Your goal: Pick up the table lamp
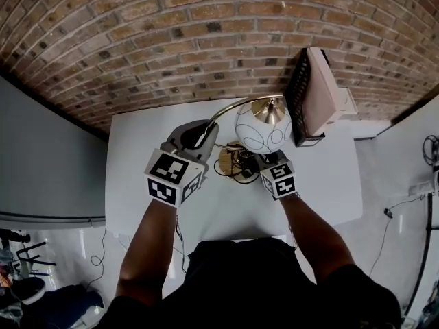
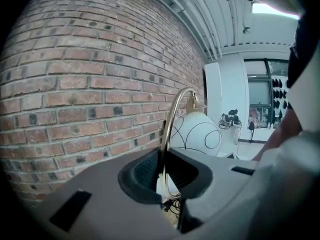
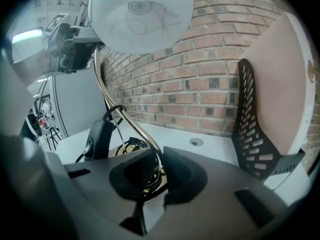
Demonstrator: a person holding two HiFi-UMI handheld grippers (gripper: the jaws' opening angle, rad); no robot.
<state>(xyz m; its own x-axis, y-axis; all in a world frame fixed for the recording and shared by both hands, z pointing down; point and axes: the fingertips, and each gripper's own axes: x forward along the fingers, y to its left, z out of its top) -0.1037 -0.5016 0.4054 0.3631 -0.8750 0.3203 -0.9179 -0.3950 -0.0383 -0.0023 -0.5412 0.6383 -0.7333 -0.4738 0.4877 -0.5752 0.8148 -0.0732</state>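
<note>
Table (image 1: 137, 184), white, against brick wall (image 1: 171, 46), w/ black rack (image 1: 298, 94) at back right. Table lamp (image 1: 263, 130) is mid-table, globe shade up. Left gripper (image 2: 162, 170) is pinched tight on its brass stem (image 2: 171, 121); right gripper (image 3: 159, 165) likewise, lower, near base (image 1: 230, 160). Step: the lift, prob.; can't tell if base is off the surface yet. Next: raise both evenly, mind the cord (image 1: 236, 178).

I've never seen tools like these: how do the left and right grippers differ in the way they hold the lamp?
The left gripper clamps the brass arm where it arches up toward the white globe; the right gripper clamps it lower, near the coiled cable. The globe is ahead of the left gripper but overhead for the right gripper. Both are shut on that thin arm.
</note>
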